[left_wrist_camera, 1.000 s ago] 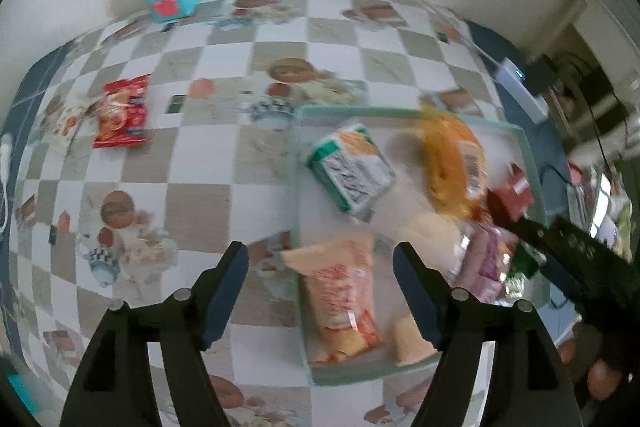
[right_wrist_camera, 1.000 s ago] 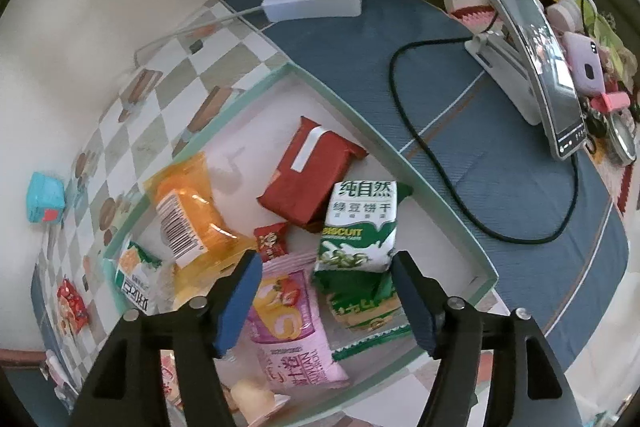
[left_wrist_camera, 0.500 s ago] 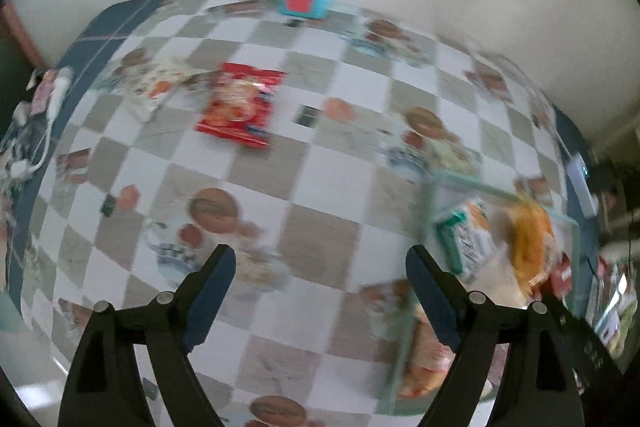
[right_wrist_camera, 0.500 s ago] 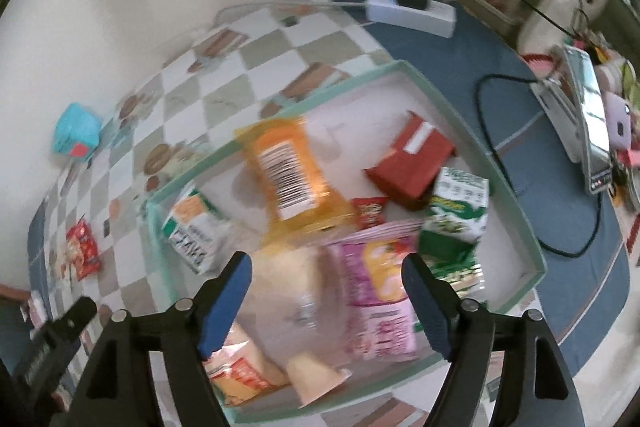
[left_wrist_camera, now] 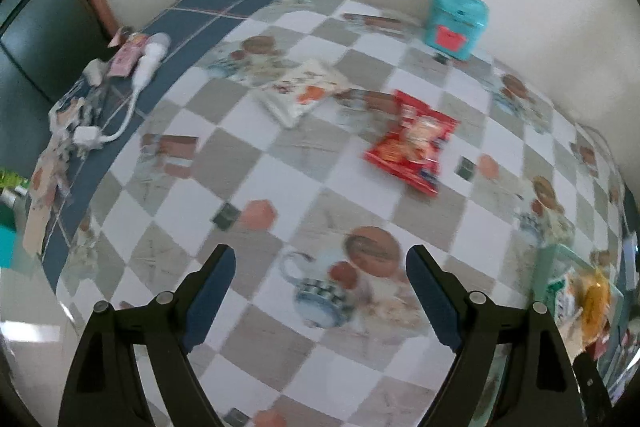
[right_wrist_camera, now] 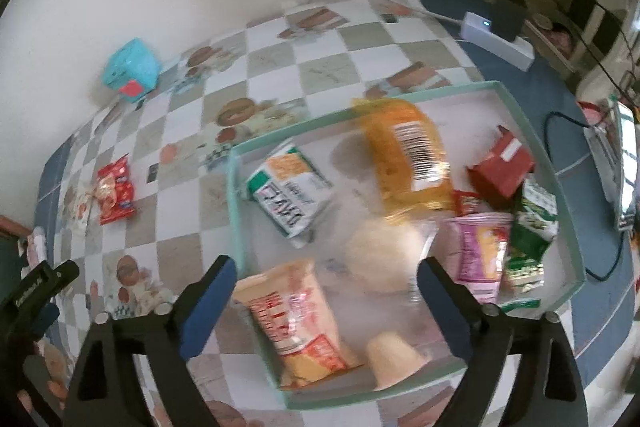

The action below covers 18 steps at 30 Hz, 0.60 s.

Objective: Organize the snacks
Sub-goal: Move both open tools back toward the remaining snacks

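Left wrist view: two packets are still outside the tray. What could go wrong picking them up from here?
The red snack packet and white packet lie flat and close together, so the open left claw might nudge one while grabbing the other. The tray is already crowded; a drop could land on the orange bag.

Soft daylight, motion blur, strong fisheye edge distortion.
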{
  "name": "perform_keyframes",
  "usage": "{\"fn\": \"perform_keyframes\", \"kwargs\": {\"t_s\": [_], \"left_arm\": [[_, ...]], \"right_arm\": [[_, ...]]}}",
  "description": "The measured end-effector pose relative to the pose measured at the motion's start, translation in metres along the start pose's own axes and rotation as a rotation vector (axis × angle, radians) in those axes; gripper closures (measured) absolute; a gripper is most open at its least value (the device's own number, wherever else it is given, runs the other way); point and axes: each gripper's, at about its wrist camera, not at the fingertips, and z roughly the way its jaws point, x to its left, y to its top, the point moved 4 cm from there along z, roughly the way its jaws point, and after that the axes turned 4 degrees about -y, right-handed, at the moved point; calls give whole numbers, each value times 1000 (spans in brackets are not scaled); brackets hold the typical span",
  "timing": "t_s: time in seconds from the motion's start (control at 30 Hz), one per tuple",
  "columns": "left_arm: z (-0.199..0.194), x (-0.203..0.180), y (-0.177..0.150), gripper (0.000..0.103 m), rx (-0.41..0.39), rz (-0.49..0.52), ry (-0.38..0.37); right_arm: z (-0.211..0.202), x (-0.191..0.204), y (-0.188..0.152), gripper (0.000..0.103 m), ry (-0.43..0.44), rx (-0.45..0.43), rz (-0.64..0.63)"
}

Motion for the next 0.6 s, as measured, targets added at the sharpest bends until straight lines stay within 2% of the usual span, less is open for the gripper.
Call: {"fn": "perform_keyframes", "kwargs": {"t_s": [0.1, 0.27, 0.6], "left_arm": [[1, 20, 4, 15, -8, -31, 32], [-1, 52, 8, 15, -24, -84, 62], [1, 91, 12, 15, -24, -137, 70]], "right_arm": [[-1, 13, -3, 0, 16, -6, -23], [-1, 36, -7, 0, 33, -5, -66], [-2, 86, -11, 0, 73, -4, -124]]}}
